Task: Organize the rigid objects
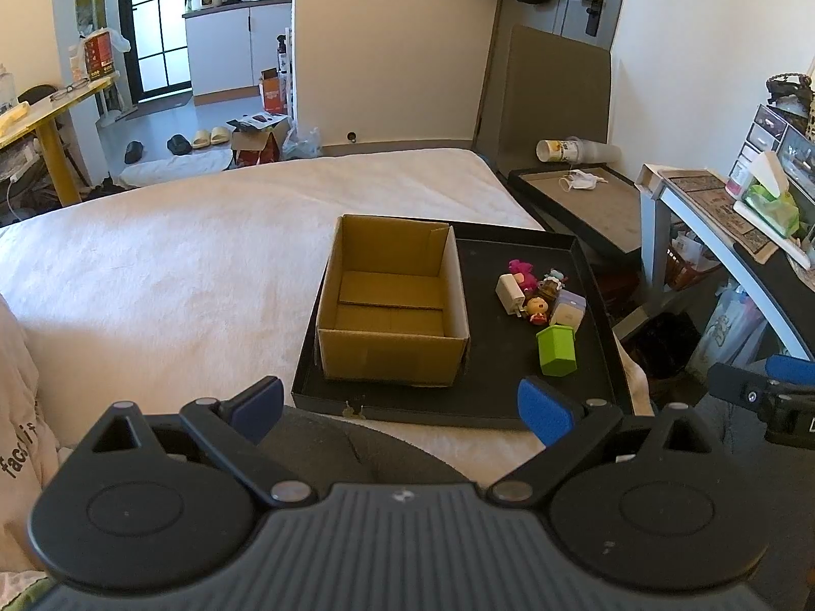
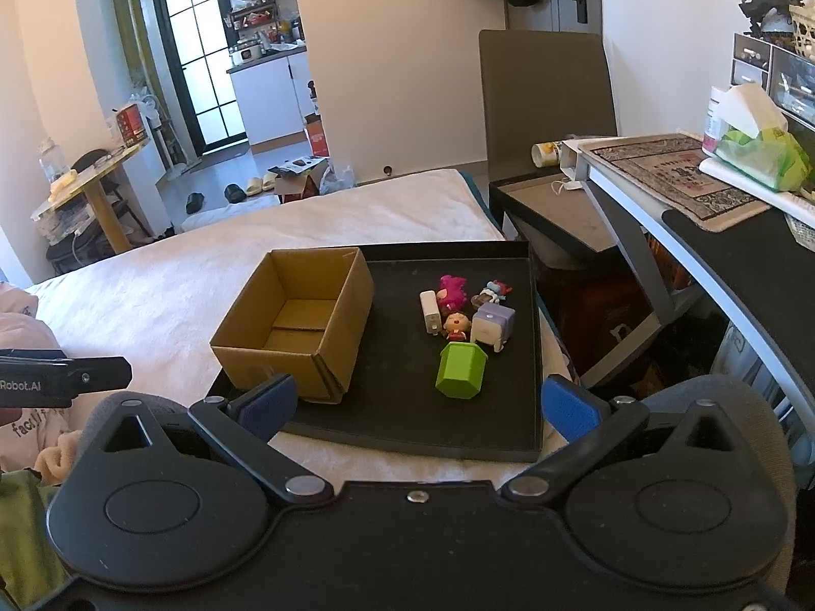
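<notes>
Two grippers hover short of a white-covered bed (image 1: 178, 265), and neither holds anything. Ahead of both lies a shallow black tray (image 2: 407, 422), its near rim just beyond the fingertips. On the tray's left half, straight ahead of the left gripper (image 1: 400, 410), stands an open cardboard box (image 1: 392, 300) with nothing visible inside. Ahead of the right gripper (image 2: 417, 402) and slightly to its right sits a tight cluster of small rigid items. Nearest is a green block (image 2: 461, 369) lying tilted. Behind it stands a pale lilac cube-shaped toy (image 2: 491, 326), and beside that a white charger (image 2: 429, 311). Smaller still are a pink figure (image 2: 452, 291), a red-dressed doll (image 2: 457, 327) and a tiny figurine with a blue cap (image 2: 491, 293), all touching or nearly so.

Both grippers are spread wide, blue pads well apart. Judging by the bare box and the untouched pile, the sorting has not begun; the step in hand looks like the first approach. A sensible next move is for the right gripper to advance over the tray rim, descend on the green block, which stands clear at the near edge of the cluster, close across its flat sides, and carry it leftward into the box.
</notes>
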Tool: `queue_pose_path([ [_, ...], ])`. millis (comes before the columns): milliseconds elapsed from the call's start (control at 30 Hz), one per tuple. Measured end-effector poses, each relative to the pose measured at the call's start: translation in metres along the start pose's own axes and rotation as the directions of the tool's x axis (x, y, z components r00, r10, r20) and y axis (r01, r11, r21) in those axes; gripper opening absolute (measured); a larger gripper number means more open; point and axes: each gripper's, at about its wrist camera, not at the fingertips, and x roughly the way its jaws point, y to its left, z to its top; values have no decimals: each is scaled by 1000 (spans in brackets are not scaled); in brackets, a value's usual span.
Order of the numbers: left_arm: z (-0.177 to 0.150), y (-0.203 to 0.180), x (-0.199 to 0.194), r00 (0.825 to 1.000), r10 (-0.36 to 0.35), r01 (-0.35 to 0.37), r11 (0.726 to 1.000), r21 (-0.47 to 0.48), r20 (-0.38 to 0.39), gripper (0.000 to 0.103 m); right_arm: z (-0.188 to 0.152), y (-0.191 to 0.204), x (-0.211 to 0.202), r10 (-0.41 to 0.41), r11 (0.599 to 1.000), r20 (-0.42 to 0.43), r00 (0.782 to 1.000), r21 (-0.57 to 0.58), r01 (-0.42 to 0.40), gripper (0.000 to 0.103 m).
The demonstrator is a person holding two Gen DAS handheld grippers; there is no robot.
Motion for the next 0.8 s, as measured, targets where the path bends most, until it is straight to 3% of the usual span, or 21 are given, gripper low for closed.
queue_pose_path([
  [800,9,14,38,1000,-6,5,999,-32,-29,98,0,-10,29,34,998,-18,999,46,-33,103],
])
